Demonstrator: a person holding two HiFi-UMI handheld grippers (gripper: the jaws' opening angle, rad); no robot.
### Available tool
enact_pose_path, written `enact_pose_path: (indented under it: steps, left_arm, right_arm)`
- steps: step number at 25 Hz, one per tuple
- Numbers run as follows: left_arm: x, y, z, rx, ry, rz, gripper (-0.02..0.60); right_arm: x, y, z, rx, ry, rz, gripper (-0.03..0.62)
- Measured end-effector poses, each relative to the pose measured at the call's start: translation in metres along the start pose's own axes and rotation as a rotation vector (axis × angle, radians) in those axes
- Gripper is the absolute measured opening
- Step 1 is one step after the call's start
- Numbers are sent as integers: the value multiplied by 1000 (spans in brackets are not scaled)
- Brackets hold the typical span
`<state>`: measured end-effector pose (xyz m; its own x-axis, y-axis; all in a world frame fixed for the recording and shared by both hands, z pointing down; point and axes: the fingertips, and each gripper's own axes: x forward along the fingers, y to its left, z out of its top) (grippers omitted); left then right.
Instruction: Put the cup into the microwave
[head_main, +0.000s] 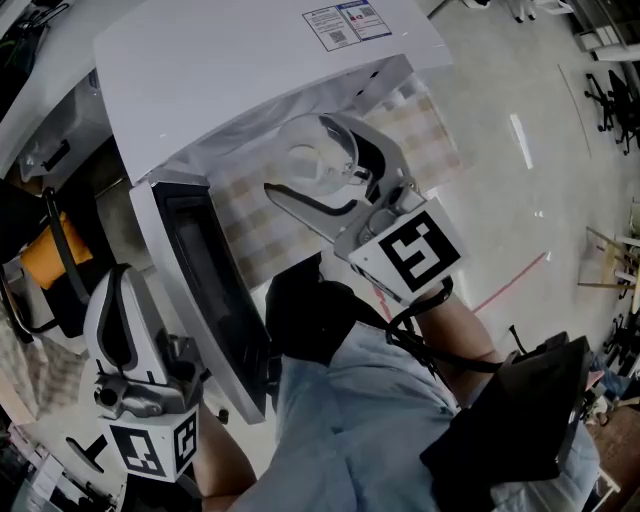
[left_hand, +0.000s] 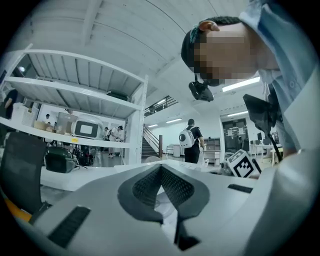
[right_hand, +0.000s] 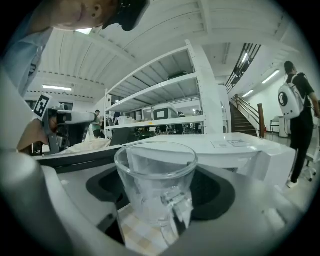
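Clear glass cup (right_hand: 154, 182) is pinched upright in my right gripper (head_main: 302, 155), so it should enter the open white microwave (head_main: 230, 60) level. My left gripper (head_main: 122, 290), pressed together, hangs beside the door (head_main: 197, 272).

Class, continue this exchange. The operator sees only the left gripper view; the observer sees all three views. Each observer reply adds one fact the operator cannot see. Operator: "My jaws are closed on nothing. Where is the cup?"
Observer: The right gripper holds the glass cup between its jaws, handle toward that gripper's camera.
Operator: Is the microwave ready for it?
Observer: Yes. The head view shows the microwave with its door swung wide open.
Operator: Is the cup inside?
Observer: It hangs at the mouth of the opening, above a checked cloth. I cannot tell whether it is past the sill.
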<state>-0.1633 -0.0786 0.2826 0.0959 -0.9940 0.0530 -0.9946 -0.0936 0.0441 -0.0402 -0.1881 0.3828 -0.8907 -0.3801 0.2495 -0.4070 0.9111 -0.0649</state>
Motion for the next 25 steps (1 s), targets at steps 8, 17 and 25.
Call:
enact_pose_path:
  steps: [8, 17, 25]
  left_arm:
    - [-20, 32, 4, -31, -57, 47, 5]
    - [-38, 71, -43, 62, -3, 164, 5]
    - [-34, 89, -59, 96, 31, 208, 5]
  right_arm:
    - [19, -4, -44, 23, 1, 3, 377]
    - [39, -12, -85, 11, -2, -9, 377]
    - [53, -16, -95, 26, 26, -25, 377]
